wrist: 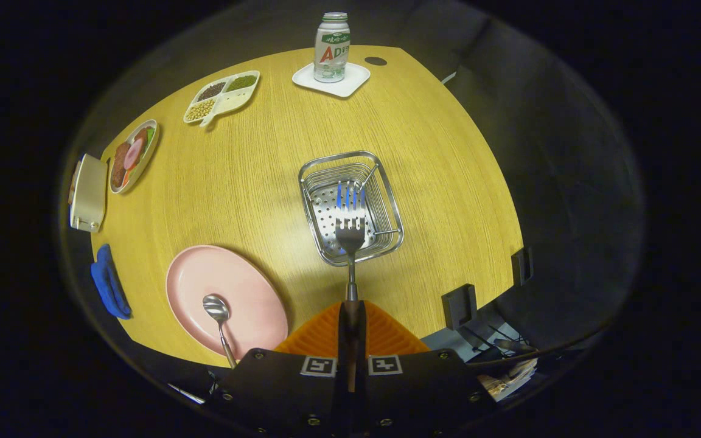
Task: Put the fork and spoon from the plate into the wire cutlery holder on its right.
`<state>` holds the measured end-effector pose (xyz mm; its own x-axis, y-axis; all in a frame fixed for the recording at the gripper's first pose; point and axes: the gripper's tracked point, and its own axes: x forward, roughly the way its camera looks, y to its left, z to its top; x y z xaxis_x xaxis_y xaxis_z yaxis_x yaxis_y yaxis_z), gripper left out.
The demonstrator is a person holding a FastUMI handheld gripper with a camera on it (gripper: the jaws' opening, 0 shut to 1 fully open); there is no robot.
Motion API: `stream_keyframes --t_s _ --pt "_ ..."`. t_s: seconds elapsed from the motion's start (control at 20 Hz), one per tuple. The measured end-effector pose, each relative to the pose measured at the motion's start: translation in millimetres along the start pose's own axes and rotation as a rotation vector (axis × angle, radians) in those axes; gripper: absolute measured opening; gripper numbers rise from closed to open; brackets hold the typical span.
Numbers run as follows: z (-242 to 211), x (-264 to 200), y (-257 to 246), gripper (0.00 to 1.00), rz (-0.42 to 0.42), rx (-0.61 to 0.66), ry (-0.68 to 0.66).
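My gripper is shut on the dark handle of a metal fork, both fingers pressed against it. The fork points forward, its tines hanging above the open top of the wire cutlery holder, which stands on the wooden table just ahead of the fingers. The holder has a perforated metal floor and nothing inside. To the left of the fingers lies a pink plate with a metal spoon on it, bowl pointing away from me, handle running back toward the gripper body.
A bottle stands on a white coaster at the table's far end. A divided dish of beans, a plate of food, a white box and a blue cloth line the left edge. Black clamps grip the right edge.
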<state>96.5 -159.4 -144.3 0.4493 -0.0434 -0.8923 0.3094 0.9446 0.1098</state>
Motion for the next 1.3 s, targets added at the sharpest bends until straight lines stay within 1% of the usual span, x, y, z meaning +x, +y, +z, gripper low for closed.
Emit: stream_keyframes --t_s 0.15,0.2,0.25,0.35,0.45,0.5,0.6,0.65,0.7,0.75,0.85,1.3 --pt "1 0 0 0.05 0.012 -0.025 0.0" --pt "2 -1 0 0.09 0.01 -0.03 -0.008" --pt "2 -2 -2 0.1 0.004 -0.033 -0.013" --pt "5 -7 0 0.3 0.016 -0.025 -0.026" --pt "8 -11 5 0.61 0.043 -0.01 -0.046" --pt "11 -14 7 0.64 0.055 -0.002 -0.06" --pt "14 -19 8 0.64 0.069 0.007 -0.078" --pt "15 -22 8 0.69 0.07 0.01 -0.086" --pt "17 -23 7 0.92 0.063 0.012 -0.093" --pt "17 -27 5 1.0 0.058 0.012 -0.098" --pt "18 -30 6 0.97 0.055 0.009 -0.105" --pt "24 -45 18 0.97 0.06 -0.004 -0.15"
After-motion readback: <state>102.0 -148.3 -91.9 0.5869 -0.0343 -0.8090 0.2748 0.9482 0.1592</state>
